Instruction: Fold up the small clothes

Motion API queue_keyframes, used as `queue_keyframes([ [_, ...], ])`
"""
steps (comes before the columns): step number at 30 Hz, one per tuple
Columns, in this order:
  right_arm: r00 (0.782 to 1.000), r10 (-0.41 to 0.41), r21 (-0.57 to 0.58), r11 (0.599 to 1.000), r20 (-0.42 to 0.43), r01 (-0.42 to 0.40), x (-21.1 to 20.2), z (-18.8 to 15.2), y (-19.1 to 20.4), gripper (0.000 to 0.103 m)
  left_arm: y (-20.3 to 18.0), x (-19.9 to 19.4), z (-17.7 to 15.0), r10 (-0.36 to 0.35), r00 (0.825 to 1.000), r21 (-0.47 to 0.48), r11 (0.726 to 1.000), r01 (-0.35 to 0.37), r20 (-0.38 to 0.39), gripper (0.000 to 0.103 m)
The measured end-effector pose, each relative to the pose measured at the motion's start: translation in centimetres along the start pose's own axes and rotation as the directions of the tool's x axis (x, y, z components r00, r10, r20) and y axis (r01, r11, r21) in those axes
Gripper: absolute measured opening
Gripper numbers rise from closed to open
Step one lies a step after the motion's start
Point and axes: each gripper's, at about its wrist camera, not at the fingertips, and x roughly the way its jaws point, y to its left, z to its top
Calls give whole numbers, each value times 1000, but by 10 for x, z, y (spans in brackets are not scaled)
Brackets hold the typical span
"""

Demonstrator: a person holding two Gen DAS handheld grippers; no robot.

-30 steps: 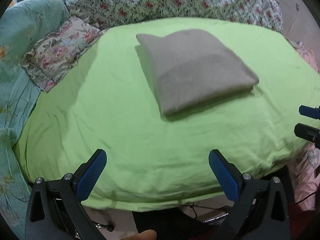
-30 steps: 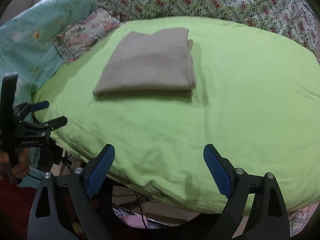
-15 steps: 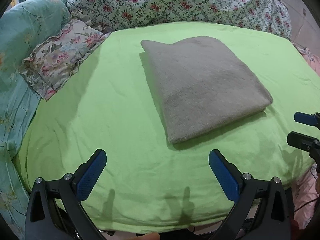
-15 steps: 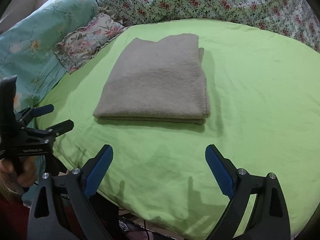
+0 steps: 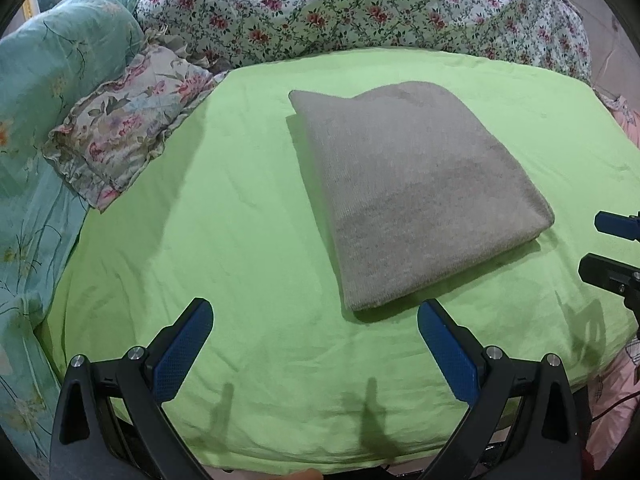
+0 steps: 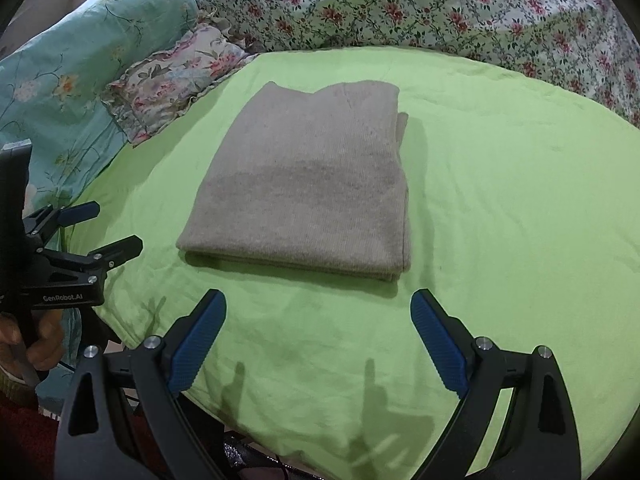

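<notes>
While unheld: garment (image 5: 416, 192) beyond tongs (image 5: 314, 322).

Both views bright, even indoor light w/ no glare. Light comes from behind the cams: finger shadows fall fwd on the green sheet (image 5: 248, 240) at 6 o'clock. Grey folded garment (image 5: 412, 196) casts a soft shadow along its near edge, darker band across its middle. Strong fisheye bend, black vignette at corners. Focus sharp centre, slightly soft toward rims.
</notes>
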Motion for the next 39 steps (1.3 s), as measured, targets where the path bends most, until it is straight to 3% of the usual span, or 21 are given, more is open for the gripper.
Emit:
queue_keyframes([
  [13, 1000, -7, -27, 1000, -3, 7, 14, 20, 6, 94, -1, 1, 7, 2, 1000, -1, 1000, -2, 9, 102],
  [39, 1000, -13, 9, 1000, -25, 14, 22, 15, 2, 94, -2, 10, 9, -24, 1000, 2, 1000, 24, -8, 102],
])
